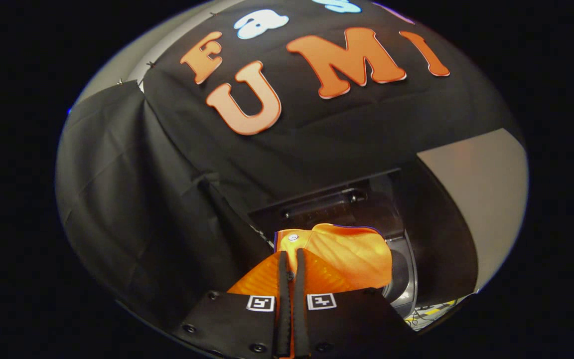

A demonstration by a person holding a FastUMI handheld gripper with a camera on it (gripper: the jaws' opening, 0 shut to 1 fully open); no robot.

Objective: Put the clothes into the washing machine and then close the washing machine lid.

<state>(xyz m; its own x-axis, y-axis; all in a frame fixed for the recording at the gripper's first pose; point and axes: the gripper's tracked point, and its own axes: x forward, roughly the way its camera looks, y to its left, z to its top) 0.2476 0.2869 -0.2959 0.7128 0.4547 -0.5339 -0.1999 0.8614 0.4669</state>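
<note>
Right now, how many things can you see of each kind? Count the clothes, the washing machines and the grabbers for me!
Clothes: 1, an orange garment pinched between the fingers and draped ahead of them.
Washing machines: 1, the washing machine just beyond the garment.
Grabbers: 1, the gripper, fingers closed on the cloth.
Total: 3

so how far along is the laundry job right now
Done: the orange garment is picked up, pinched between the nearly closed fingers of the gripper. In hand: it hangs just ahead of the fingers, over the washing machine, whose lid appears raised behind it. Left: release the garment into the drum, then shut the lid.
</note>
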